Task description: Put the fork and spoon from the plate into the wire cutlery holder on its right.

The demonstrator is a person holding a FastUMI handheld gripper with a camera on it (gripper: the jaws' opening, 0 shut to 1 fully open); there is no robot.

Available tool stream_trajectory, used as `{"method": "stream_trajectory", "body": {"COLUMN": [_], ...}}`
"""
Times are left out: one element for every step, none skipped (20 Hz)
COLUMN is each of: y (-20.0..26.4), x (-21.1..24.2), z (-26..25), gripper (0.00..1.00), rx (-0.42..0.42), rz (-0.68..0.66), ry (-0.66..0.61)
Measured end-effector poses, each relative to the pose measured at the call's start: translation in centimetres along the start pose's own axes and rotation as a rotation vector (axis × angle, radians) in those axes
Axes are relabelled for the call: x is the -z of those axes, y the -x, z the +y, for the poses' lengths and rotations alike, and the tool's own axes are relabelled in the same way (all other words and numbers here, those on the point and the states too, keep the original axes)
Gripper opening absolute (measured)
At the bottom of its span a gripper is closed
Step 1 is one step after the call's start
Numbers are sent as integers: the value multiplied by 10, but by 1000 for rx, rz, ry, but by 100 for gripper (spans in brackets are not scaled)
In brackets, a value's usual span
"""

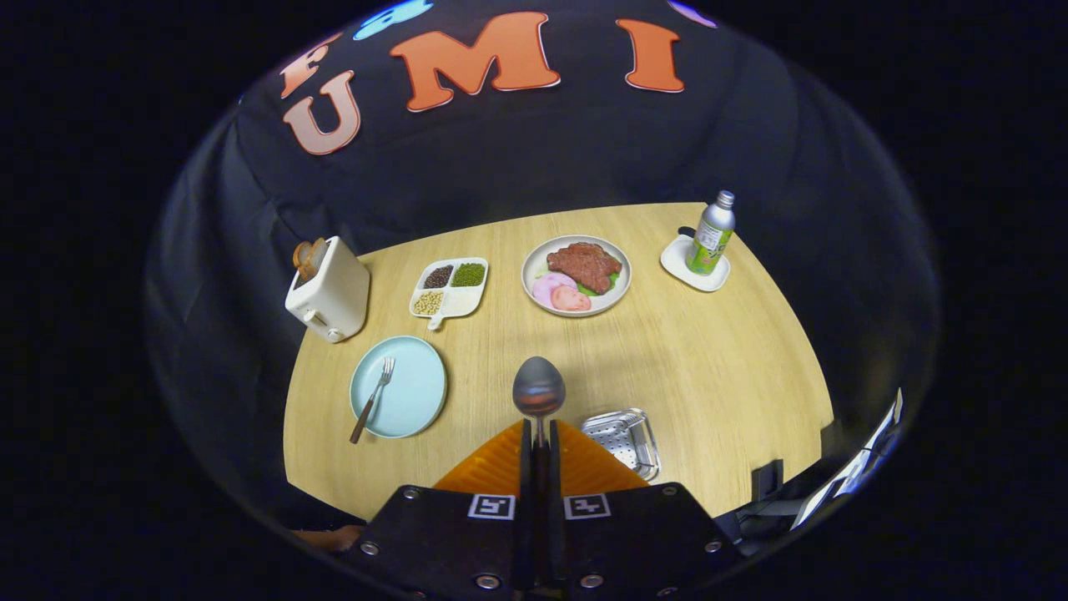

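My gripper [539, 438] is shut on a spoon [538, 388], whose metal bowl sticks up just past the fingertips, well above the table. The light blue plate [410, 399] lies on the table ahead and to the left of the fingers. A fork [373, 398] with a brown handle rests on it, the handle hanging over the near rim. The metal cutlery holder [624, 438], seen from above with a perforated bottom, stands on the table just to the right of the fingers and partly behind them.
Farther back on the round wooden table [717, 367] stand a white toaster [328, 290] with bread, a divided dish of beans [448, 287], a plate of meat [576, 275], and a bottle [711, 234] on a white coaster.
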State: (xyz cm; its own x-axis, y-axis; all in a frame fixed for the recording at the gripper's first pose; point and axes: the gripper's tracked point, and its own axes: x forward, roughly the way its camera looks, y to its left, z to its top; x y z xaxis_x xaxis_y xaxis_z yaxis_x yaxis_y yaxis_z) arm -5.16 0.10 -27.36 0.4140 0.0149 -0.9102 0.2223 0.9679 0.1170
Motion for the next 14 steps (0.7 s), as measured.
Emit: {"method": "stream_trajectory", "body": {"y": [2,3,2,1,0,-1,-5,-8,-12,-17,-23,-28,-33,-37], "x": [4,8,14,18,25,30,36,40,46,51,57,62,68,71], "z": [-9,-17,-25,-33,-39,-45,-50,-53,-57,-62,-66,-69,-69,-68], "gripper": [7,7,7,7,7,7,7,7,7,7,7,7,7,7], "rx": [10,20,28,39,48,56,60,65,69,79,89,92,84,80], "rz": [10,25,36,55,78,101,118,142,162,183,202,224,240,256], "ry": [0,0,3,9,15,20,23,27,38,56,72,81,85,87]}}
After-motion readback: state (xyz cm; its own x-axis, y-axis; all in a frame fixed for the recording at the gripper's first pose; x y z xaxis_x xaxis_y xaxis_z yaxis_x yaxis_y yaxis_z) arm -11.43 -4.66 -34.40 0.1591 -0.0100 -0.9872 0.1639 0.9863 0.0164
